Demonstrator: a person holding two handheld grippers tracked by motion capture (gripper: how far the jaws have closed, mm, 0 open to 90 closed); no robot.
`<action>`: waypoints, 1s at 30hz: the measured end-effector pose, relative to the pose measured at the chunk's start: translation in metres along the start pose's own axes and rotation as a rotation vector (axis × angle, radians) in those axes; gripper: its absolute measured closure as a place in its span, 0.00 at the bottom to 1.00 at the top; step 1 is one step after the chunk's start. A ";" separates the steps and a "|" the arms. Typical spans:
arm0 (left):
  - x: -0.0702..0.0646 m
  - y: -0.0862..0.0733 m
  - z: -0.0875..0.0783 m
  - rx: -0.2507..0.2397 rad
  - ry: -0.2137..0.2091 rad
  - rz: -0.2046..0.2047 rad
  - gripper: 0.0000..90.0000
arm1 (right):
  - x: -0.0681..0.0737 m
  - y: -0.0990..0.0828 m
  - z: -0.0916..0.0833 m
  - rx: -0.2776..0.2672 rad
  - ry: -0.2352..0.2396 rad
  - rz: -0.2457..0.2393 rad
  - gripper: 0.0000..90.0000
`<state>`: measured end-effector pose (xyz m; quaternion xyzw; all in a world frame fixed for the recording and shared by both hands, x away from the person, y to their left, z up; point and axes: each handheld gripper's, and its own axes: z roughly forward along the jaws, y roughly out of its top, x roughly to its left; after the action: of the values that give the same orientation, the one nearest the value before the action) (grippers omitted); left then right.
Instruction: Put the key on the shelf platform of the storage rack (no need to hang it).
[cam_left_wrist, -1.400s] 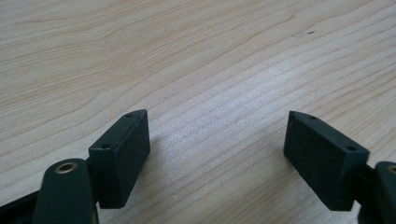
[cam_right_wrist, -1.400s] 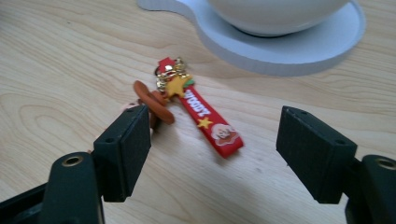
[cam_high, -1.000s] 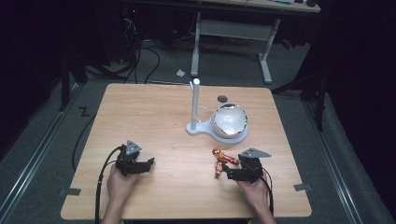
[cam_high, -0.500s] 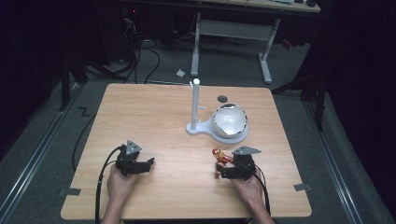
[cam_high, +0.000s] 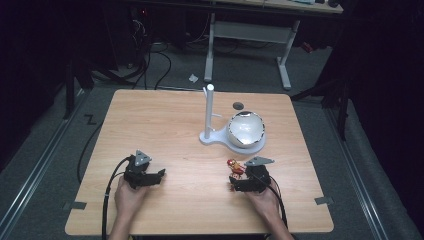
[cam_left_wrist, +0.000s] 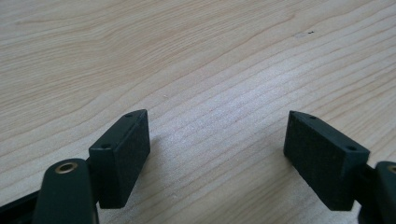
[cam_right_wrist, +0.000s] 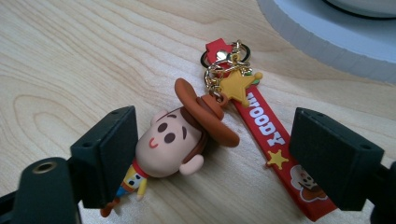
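Our right gripper (cam_high: 239, 181) sits low at the near right of the table (cam_high: 165, 120), and in the right gripper view (cam_right_wrist: 212, 154) its jaws stand spread on either side of a cowboy keychain (cam_right_wrist: 187, 135). They have just been closing a little, yet the pads do not press on the toy: one jaw is right beside the figure's cheek, perhaps brushing it, while the other stands apart, over the red strap (cam_right_wrist: 275, 149). The figure lies flat on the wood, its brown hat tipped toward the strap, and a yellow star charm (cam_right_wrist: 236, 86) and gold ring sit at the top of the hat. White letters on the strap read WOODY. From the high view we see the keychain (cam_high: 235, 167) as a small red and yellow shape just beyond the gripper's tips, near the table's near right side.

Just past the keychain, farther from us, stands a white stand (cam_high: 210, 117) with an upright post, and a shiny round bowl (cam_high: 246, 129) rests on its base. The base's pale edge (cam_right_wrist: 327, 37) shows at the top of the right gripper view.

Our left gripper (cam_high: 159, 176) rests at the near left, well apart from the keychain. In the left gripper view (cam_left_wrist: 217, 158) its jaws are spread wide over bare wood, with nothing between them.
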<state>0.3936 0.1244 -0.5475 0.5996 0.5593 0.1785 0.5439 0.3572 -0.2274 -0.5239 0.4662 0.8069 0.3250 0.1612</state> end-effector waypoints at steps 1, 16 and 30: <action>0.000 0.000 0.000 0.000 0.000 0.000 0.26 | 0.001 0.000 0.000 0.001 -0.008 -0.016 0.23; 0.000 0.000 0.000 0.000 0.000 0.000 0.26 | 0.002 -0.003 -0.004 -0.011 -0.098 -0.102 0.66; 0.000 0.000 0.000 0.001 0.001 0.000 0.26 | 0.001 0.001 -0.007 -0.002 -0.087 -0.148 0.73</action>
<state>0.3936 0.1246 -0.5475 0.5999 0.5595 0.1783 0.5433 0.3534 -0.2283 -0.5181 0.4189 0.8309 0.2927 0.2201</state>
